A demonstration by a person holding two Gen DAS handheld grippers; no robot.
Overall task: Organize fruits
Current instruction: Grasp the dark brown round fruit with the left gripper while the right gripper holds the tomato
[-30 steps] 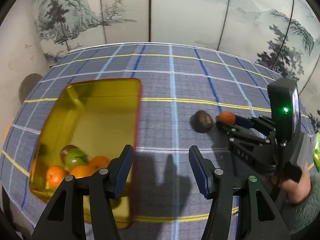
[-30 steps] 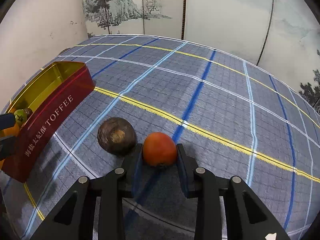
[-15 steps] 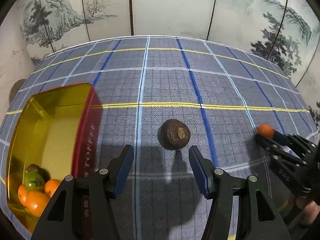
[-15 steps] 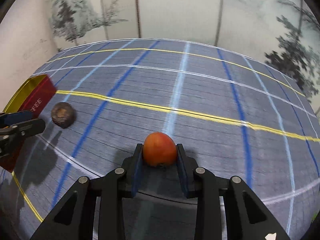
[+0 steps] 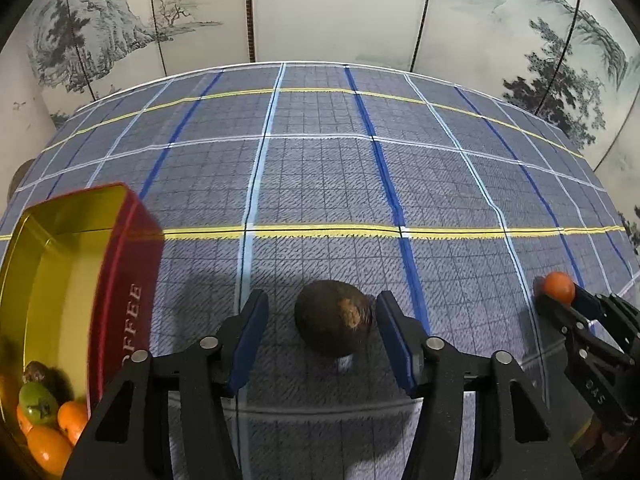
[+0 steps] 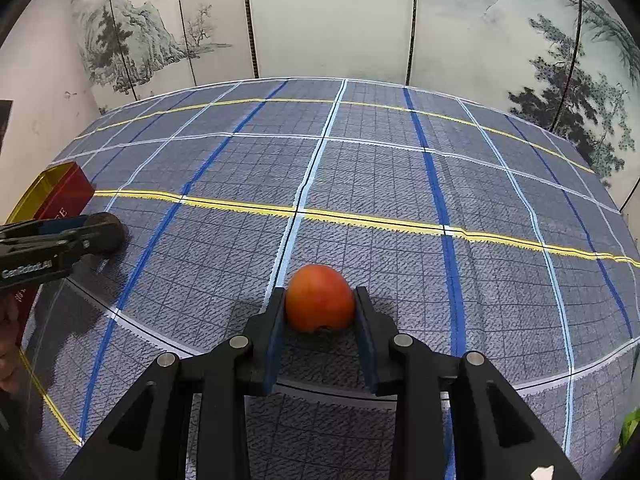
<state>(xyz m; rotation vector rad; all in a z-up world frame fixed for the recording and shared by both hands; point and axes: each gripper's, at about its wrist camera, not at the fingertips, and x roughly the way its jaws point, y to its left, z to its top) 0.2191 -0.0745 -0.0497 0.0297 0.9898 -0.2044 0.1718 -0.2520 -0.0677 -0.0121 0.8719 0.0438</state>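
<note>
A dark brown round fruit (image 5: 334,322) lies on the plaid cloth between the fingers of my left gripper (image 5: 323,316). The jaws are closing; a gap still shows on the fruit's left side. My right gripper (image 6: 320,304) has an orange-red fruit (image 6: 320,296) between its blue pads, which touch both sides while the jaws begin opening. The fruit sits low on the cloth. In the left wrist view the right gripper (image 5: 560,296) is at the far right with the orange-red fruit (image 5: 559,286). A red toffee tin (image 5: 132,240), gold inside, holds several fruits at the left.
The tin (image 6: 60,188) and my left gripper (image 6: 80,228) by the brown fruit (image 6: 108,230) sit at the left edge of the right wrist view. A painted folding screen (image 5: 340,12) stands behind the table. Something green (image 6: 630,424) shows at the lower right.
My left gripper moved right from over the tin and came down around the brown fruit, its jaws narrowing. My right gripper carried the orange-red fruit rightward, away from the brown fruit.
</note>
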